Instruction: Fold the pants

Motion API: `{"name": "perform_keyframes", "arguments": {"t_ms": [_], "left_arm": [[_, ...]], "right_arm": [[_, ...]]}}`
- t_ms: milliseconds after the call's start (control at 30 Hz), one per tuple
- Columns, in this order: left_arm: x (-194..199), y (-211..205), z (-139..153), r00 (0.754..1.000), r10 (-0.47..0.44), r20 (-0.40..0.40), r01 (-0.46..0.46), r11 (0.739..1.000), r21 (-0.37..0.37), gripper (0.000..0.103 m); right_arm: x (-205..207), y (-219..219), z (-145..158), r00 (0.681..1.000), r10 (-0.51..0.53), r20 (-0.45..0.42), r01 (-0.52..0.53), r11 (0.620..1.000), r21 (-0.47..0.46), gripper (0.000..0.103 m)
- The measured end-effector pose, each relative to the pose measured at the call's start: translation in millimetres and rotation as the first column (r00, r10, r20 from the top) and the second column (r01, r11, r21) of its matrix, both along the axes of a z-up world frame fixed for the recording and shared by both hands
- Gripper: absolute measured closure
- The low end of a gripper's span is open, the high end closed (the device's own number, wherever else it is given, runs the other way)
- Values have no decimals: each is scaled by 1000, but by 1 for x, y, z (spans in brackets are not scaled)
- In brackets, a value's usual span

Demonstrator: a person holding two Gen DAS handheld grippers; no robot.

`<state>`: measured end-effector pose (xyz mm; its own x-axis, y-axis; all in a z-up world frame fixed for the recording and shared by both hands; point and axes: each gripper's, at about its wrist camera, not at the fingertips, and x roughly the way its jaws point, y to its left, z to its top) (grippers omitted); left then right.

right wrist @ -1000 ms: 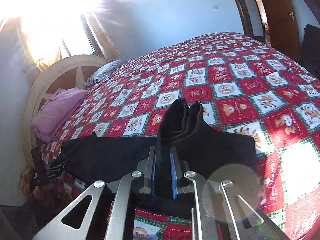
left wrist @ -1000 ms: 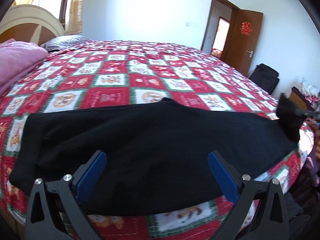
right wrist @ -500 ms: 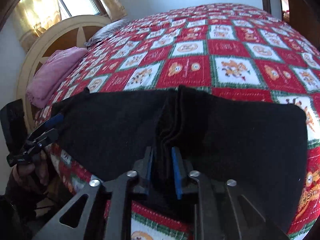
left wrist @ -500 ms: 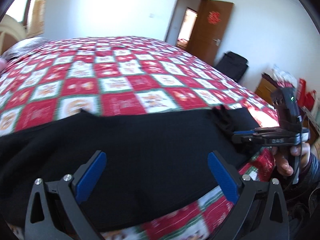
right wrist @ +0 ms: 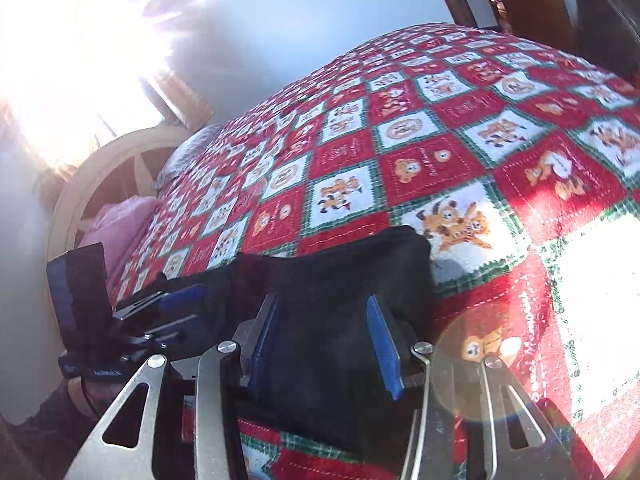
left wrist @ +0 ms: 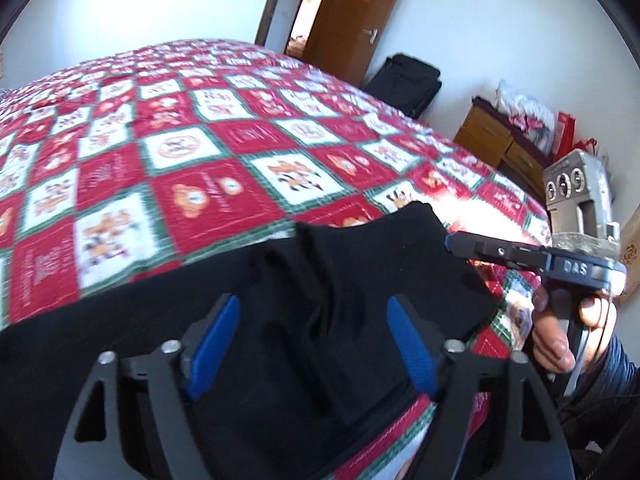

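Black pants (left wrist: 280, 320) lie along the near edge of the bed, with bunched folds near their right end. My left gripper (left wrist: 312, 332) is open just above those folds and holds nothing. My right gripper (right wrist: 324, 340) is open over the right end of the pants (right wrist: 344, 280). It also shows from the side in the left wrist view (left wrist: 452, 242), at the pants' right edge. The left gripper shows at the left of the right wrist view (right wrist: 180, 300).
The bed carries a red, white and green checked quilt (left wrist: 200, 140). A pink blanket (right wrist: 120, 220) and a headboard (right wrist: 100, 168) are at its head. A black bag (left wrist: 404, 80), a brown door (left wrist: 352, 12) and a wooden cabinet (left wrist: 500, 144) stand beyond the foot.
My right gripper let go of the bunched pants fabric and opened. My left gripper moved right along the pants, closer to the right one, and narrowed somewhat.
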<state>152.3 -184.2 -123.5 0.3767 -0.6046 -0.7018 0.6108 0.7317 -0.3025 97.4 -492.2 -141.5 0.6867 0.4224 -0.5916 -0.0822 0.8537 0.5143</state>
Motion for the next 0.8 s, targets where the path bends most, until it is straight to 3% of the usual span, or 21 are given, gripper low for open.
{"name": "perform_keyframes", "arguments": {"t_ms": [100, 233, 300, 367, 467, 800], "left_arm": [[4, -9, -3, 1000, 5, -22, -5, 1000, 10, 37], [5, -12, -9, 999, 15, -42, -15, 1000, 13, 68], [5, -15, -11, 999, 18, -44, -17, 1000, 19, 75], [4, -10, -11, 998, 30, -51, -30, 1000, 4, 89], [4, -5, -6, 998, 30, -55, -31, 999, -21, 92], [-1, 33, 28, 996, 87, -21, -88, 990, -107, 92]], "right_arm": [[1, -1, -1, 1000, -8, 15, 8, 1000, 9, 56], [-1, -4, -3, 999, -28, 31, 27, 999, 19, 56], [-2, -9, -4, 998, -45, 32, 44, 998, 38, 56], [-4, -14, -3, 996, -71, 45, 68, 996, 54, 52], [-6, -22, -2, 991, -115, 62, 110, 991, 77, 47], [-10, -27, -6, 985, -163, 59, 156, 983, 98, 47]]}}
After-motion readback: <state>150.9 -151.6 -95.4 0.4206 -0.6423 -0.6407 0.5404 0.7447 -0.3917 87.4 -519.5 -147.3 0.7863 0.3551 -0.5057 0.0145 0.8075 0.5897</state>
